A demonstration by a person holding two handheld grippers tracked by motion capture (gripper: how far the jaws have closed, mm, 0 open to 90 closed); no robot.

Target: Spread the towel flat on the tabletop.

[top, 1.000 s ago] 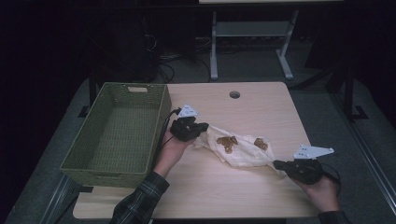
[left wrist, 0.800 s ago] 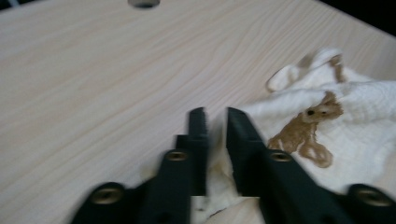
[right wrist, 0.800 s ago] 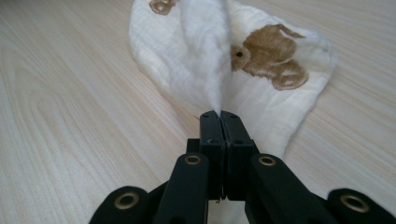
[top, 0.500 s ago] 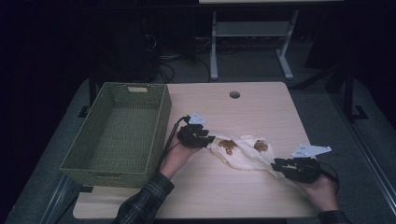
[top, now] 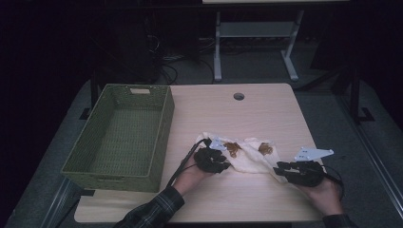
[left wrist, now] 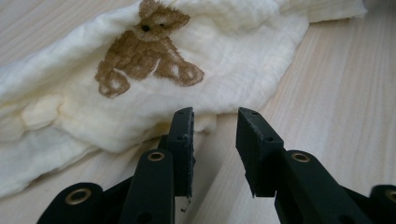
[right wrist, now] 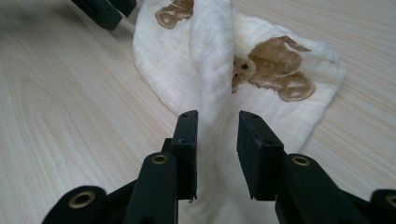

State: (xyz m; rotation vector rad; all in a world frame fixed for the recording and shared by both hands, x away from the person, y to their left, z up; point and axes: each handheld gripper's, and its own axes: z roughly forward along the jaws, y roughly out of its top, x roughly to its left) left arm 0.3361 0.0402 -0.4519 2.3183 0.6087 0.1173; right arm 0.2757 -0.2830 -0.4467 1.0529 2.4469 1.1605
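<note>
A cream cloth printed with brown teddy bears lies bunched on the wooden table between my two grippers. My left gripper rests at the cloth's left end. In the left gripper view its jaws stand apart just short of the cloth's edge, with nothing between them; they have just opened and then narrowed a little. My right gripper sits at the cloth's right end. A raised fold of cloth runs between its parted jaws, which have just been opening and do not press on it.
A green woven basket stands on the table's left side, close to my left hand. A round cable hole sits near the far edge. In the right gripper view, my left gripper shows at the top left.
The cloth, stretched between both shut grippers a second ago, now lies slack and bunched. My left hand moved right and down toward the right one. Both pairs of jaws opened.
</note>
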